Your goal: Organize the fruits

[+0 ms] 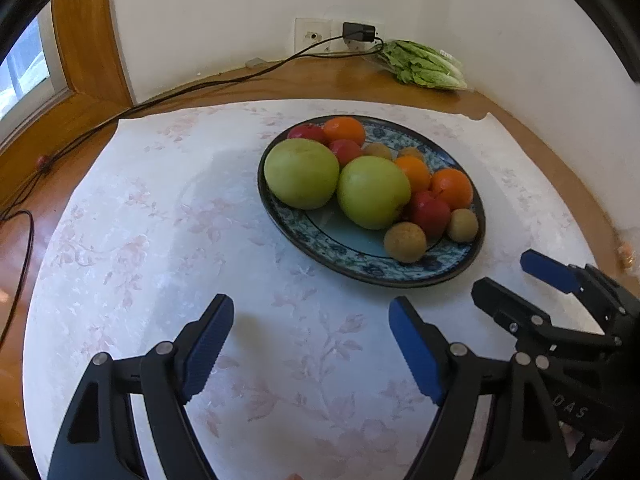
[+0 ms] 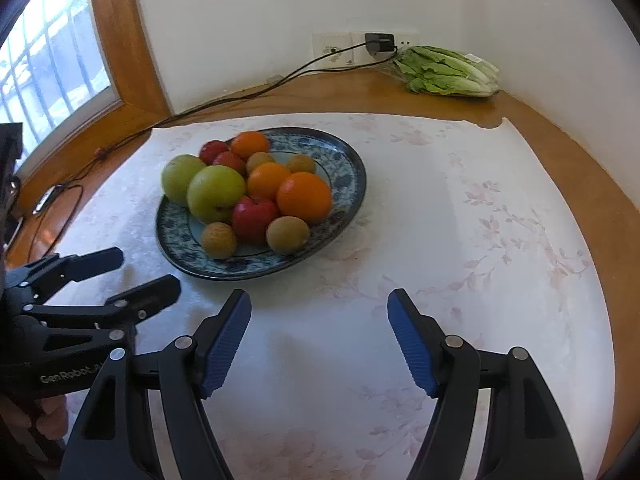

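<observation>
A blue patterned plate sits on the white floral cloth, holding two green apples, three oranges, red fruits and several small brown round fruits. My left gripper hovers over the cloth just in front of the plate, open with nothing between its blue pads. My right gripper is beside it, near the plate's front right, also open and holding nothing.
A bag of lettuce lies at the back by the wall. A black charger sits in the wall socket, and its cable trails left across the wooden tabletop. A wood-framed window stands at the left.
</observation>
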The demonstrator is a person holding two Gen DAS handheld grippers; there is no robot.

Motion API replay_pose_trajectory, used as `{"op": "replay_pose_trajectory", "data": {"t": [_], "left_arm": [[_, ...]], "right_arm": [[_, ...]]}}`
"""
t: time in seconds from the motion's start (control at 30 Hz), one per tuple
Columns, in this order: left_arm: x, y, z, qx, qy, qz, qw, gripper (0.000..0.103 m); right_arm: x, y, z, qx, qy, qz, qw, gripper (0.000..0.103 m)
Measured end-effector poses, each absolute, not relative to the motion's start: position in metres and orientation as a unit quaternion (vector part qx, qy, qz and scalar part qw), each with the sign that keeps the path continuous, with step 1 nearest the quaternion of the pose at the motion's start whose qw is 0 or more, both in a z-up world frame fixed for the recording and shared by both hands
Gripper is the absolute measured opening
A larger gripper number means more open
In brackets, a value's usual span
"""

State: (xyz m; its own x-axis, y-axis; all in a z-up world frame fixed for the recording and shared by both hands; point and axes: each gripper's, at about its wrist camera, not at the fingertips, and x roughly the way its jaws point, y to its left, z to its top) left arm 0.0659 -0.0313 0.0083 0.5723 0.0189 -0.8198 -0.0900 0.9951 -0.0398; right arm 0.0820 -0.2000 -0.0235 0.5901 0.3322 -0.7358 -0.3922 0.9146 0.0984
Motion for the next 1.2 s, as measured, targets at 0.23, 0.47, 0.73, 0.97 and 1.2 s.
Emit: {"op": "replay_pose_trajectory", "data": {"t": [0.23,0.47,0.73,0.97,1.2], "left_arm": [[0.070,-0.032,0.000,-0.028,0.461,0.046,0.886,0.086],[0.068,-0.034,-0.003,-0.019,0.452,0.053,0.890,0.092],[0.070,-0.033,-0.004,-0.020,0.447,0.058,0.892,0.094],[0.070,-0.031,-0.005,-0.023,0.447,0.062,0.892,0.097],[0.070,-0.031,-0.005,-0.023,0.447,0.062,0.892,0.097]], "right_arm": [[0.090,-0.206,-0.031,-0.028,0.414,0.191,0.890,0.073],[0.088,-0.200,-0.033,-0.048,0.413,0.179,0.892,0.074],[0.088,-0.199,-0.035,-0.060,0.413,0.156,0.895,0.074],[0.088,-0.199,-0.035,-0.062,0.412,0.155,0.896,0.074],[0.088,-0.199,-0.035,-0.062,0.412,0.155,0.896,0.074]]}}
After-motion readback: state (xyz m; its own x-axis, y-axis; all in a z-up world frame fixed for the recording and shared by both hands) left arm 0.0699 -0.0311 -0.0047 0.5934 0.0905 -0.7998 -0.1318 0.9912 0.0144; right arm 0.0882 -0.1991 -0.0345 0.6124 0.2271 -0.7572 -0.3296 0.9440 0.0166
